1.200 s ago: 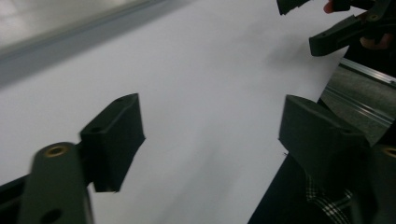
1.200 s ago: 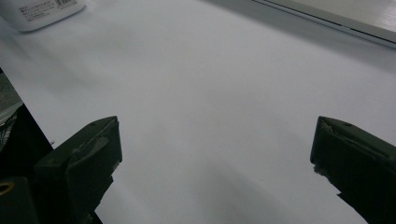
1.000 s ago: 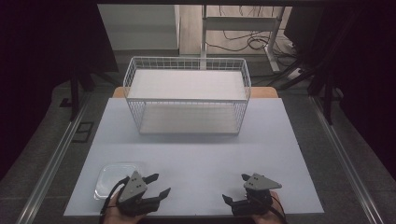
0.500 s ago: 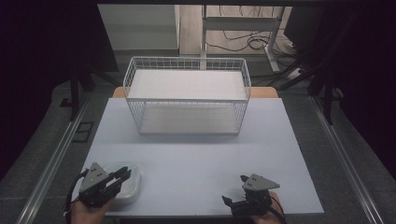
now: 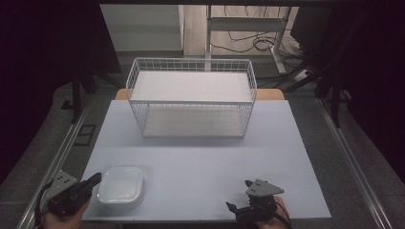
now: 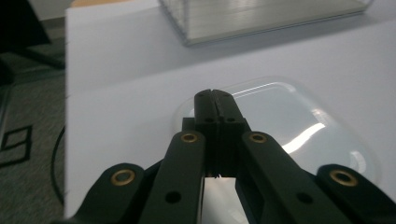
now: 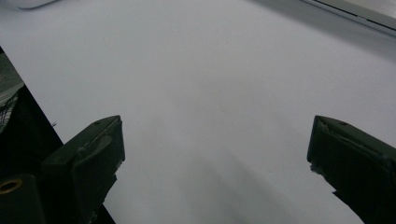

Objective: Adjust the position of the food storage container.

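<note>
On the white table [image 5: 200, 157], which carries everything else, we start with the largest item: one white wire basket [image 5: 191, 102], standing upright at the far middle, open at the top, its floor bare. We judge it is set there as the receiving place, within reach of either hand; that is an inference, not something seen.

Next in size is one clear plastic container [image 5: 120, 185], shallow, rounded at the corners, lying flat at the near left corner of the table, well apart from the basket. Whether it is a lid or a lidded box, we cannot tell.

We count two grippers. The left gripper [image 5: 95, 180] comes in from beyond the table's left edge, angled toward the container. In the left gripper view its jaws are pressed together with no gap, the tips over the container's near rim [image 6: 187, 109]. We cannot tell whether a thin edge of plastic is pinched between them or whether they merely touch it. A closed tip at that edge would suit a push or a nudge toward the middle.

The right gripper [image 5: 241, 195] rests at the near right, well apart from the container. In the right gripper view its jaws stand wide apart over bare table, grasping nothing. We judge it is parked in readiness while the left hand works.

Count: one table, one basket, one container, two grippers.
</note>
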### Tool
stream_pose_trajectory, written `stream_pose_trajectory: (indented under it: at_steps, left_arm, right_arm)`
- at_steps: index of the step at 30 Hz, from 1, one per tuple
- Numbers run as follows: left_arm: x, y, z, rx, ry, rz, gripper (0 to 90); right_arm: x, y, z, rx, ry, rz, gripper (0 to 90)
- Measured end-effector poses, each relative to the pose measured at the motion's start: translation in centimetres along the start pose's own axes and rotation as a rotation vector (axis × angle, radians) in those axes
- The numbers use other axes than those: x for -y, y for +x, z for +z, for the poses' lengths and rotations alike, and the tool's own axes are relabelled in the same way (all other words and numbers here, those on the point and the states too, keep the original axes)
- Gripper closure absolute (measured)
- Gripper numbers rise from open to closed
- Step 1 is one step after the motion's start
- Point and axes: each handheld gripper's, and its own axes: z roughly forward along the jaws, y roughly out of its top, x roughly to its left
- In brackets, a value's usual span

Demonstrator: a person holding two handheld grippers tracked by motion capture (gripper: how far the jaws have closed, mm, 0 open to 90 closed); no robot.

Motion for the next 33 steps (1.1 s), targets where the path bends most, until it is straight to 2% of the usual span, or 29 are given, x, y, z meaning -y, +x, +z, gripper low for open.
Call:
stream_pose_trajectory:
  at_steps: [1, 2, 3, 4, 5, 6, 7, 10, 13, 22, 26, 33]
  left_arm:
    - [0.2, 0.4, -0.1, -0.006, 0.003, -0.01, 90.0]
    - [0.7, 1.0, -0.2, -0.011, 0.008, -0.038, 90.0]
    - [0.7, 1.0, -0.2, -0.011, 0.008, -0.038, 90.0]
    - [1.3, 1.4, -0.1, -0.021, 0.03, -0.048, 90.0]
    - [1.3, 1.4, -0.1, -0.021, 0.03, -0.048, 90.0]
    - [1.7, 1.4, 0.3, -0.021, 0.068, -0.048, 90.0]
    - [1.7, 1.4, 0.3, -0.021, 0.068, -0.048, 90.0]
    - [2.1, 1.0, 1.3, -0.013, 0.135, -0.028, 90.0]
    - [2.0, 0.4, 1.6, -0.009, 0.153, -0.01, 90.0]
    - [1.5, -0.9, 2.2, 0.028, 0.149, 0.001, 90.0]
    - [1.2, -2.2, 2.9, 0.054, 0.153, 0.022, 90.0]
    - [0.9, -3.4, 3.3, 0.065, 0.161, 0.038, 90.0]
  right_arm:
    - [0.0, 0.0, 0.0, -0.005, 0.001, 0.001, 3.6]
    - [0.0, 0.0, 0.0, -0.018, 0.001, 0.004, 3.4]
    - [0.0, 0.0, 0.0, -0.018, 0.001, 0.004, 3.4]
    - [0.0, 0.1, 0.1, -0.016, 0.003, 0.003, 3.3]
    - [0.0, 0.1, 0.1, -0.016, 0.003, 0.003, 3.3]
    - [0.0, 0.1, 0.1, -0.019, 0.003, 0.004, 3.2]
    - [0.0, 0.1, 0.1, -0.016, 0.003, 0.003, 3.2]
    - [0.0, 0.1, 0.1, -0.012, 0.003, 0.004, 3.2]
    - [0.0, 0.1, 0.1, -0.01, 0.002, 0.002, 3.2]
    - [0.0, 0.1, 0.1, -0.021, 0.008, 0.018, 3.2]
    - [0.0, 0.0, 0.0, -0.012, 0.007, 0.017, 3.2]
    - [-0.1, -0.2, 0.0, -0.013, 0.016, 0.025, 3.3]
